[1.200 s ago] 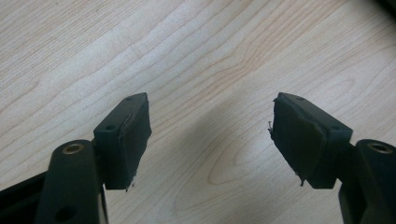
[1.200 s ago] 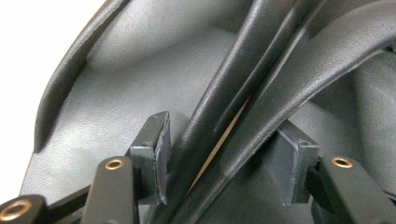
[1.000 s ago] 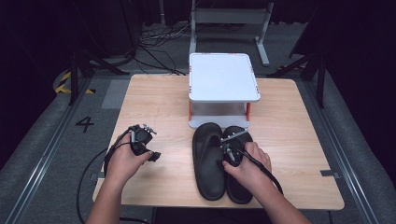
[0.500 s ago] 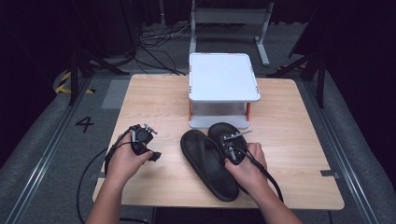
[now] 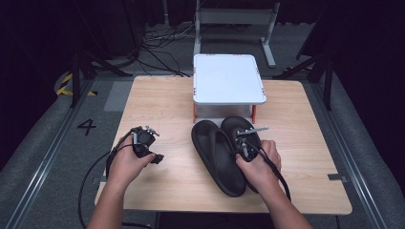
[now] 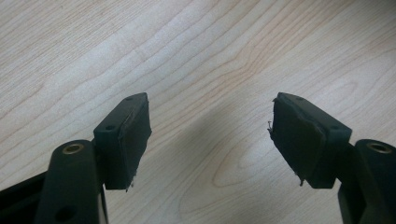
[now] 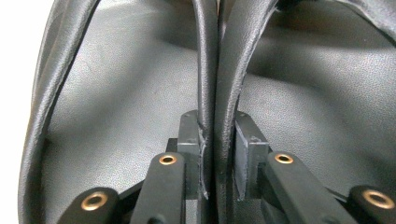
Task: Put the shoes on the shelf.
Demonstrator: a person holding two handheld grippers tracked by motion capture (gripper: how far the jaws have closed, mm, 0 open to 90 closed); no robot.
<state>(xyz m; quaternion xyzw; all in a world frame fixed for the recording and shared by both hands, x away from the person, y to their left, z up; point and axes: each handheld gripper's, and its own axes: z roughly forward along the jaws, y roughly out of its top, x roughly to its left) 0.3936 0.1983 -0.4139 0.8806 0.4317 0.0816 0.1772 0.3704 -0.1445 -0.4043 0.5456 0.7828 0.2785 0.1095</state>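
Sandals pinched together, sliding toward the stand

Both black sandals have swung left and angled since a second ago, on the desk before the white stand. Right gripper just clamped both soft, bendy inner rims together, a decent hold. Left gripper hangs released.
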